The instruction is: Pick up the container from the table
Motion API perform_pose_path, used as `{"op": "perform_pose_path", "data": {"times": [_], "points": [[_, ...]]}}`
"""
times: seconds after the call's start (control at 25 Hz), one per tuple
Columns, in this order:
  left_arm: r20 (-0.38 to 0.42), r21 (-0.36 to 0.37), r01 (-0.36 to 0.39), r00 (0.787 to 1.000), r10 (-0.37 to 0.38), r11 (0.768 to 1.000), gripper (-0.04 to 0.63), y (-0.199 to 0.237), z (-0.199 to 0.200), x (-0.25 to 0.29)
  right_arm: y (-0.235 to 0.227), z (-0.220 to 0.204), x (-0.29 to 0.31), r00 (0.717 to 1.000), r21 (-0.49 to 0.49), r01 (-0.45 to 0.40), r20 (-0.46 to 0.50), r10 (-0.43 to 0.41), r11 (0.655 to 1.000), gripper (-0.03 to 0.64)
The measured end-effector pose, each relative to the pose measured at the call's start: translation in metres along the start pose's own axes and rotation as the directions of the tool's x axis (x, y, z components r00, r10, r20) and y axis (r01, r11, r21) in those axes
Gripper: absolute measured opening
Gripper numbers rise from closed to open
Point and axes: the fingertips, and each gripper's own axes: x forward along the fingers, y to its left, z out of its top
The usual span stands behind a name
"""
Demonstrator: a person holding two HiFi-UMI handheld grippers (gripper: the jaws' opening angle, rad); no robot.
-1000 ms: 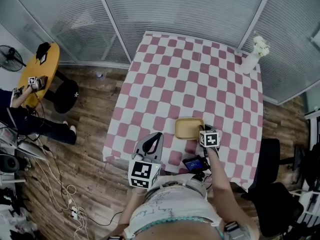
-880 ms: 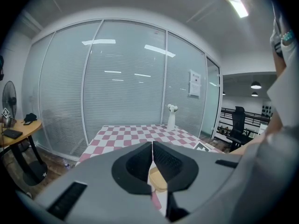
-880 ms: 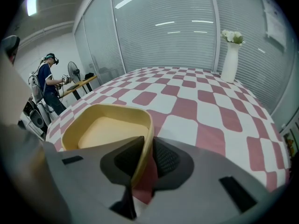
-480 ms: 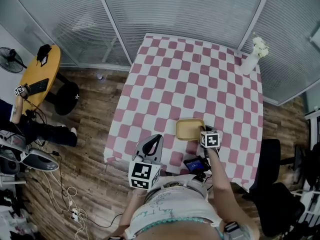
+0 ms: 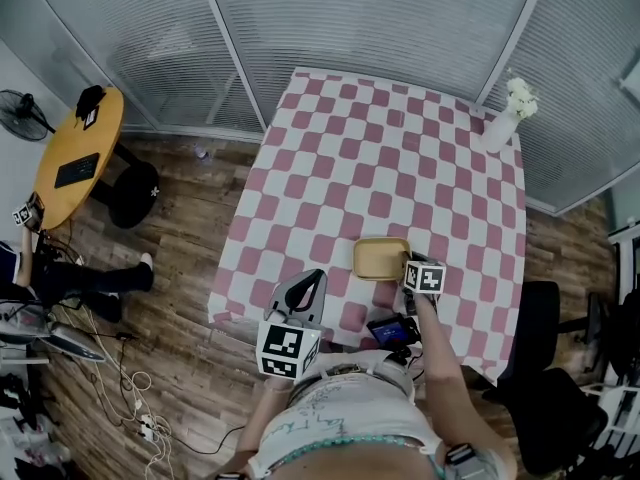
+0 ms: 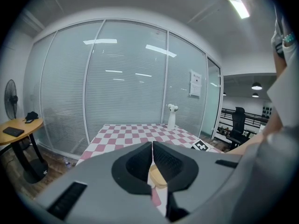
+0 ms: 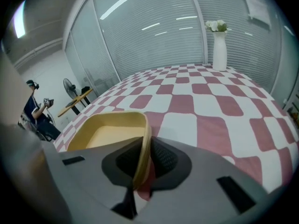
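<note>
Table (image 5: pixel 380 158), one container (image 5: pixel 380 258), perhaps raised

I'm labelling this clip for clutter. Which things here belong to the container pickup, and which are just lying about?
In the job: yellow container; right gripper, shut on its rim; checked table under it.

Just about: vase of flowers at the table's far corner; round side table; fan; left gripper, shut and empty.
</note>
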Motion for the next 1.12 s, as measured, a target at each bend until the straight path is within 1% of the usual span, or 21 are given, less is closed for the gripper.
{"op": "perform_pose_path", "data": {"times": [0.16,0.24,0.36,0.68,0.88,1.12], "points": [[-0.007,0.001,0.002,1.000,-0.002,1.000,0.018,0.001,-0.003,-0.004,-0.002,-0.001,0.001,1.000,0.070,0.003,0.015,-0.004,0.998,0.020],[-0.009,0.003,0.005,1.000,-0.005,1.000,0.018,0.002,-0.004,-0.006,-0.002,0.000,0.000,1.000,0.086,0.008,0.013,-0.009,0.996,0.020],[-0.014,0.005,0.011,1.000,-0.010,1.000,0.018,0.003,-0.006,-0.008,0.000,0.001,-0.002,1.000,0.088,0.016,0.008,-0.016,0.996,0.020],[-0.026,0.018,0.043,0.999,-0.042,0.999,0.018,0.001,-0.010,-0.008,0.010,0.017,-0.017,1.000,0.076,0.000,0.010,-0.001,0.997,0.018],[-0.028,0.026,0.071,0.997,-0.071,0.997,0.018,-0.003,-0.010,-0.006,0.021,0.036,-0.043,1.000,0.067,-0.025,0.008,0.024,0.997,0.018],[-0.027,0.035,0.101,0.995,-0.100,0.994,0.018,-0.008,-0.009,-0.003,0.037,0.061,-0.074,0.997,0.029,-0.061,0.045,0.060,0.998,0.018]]}}
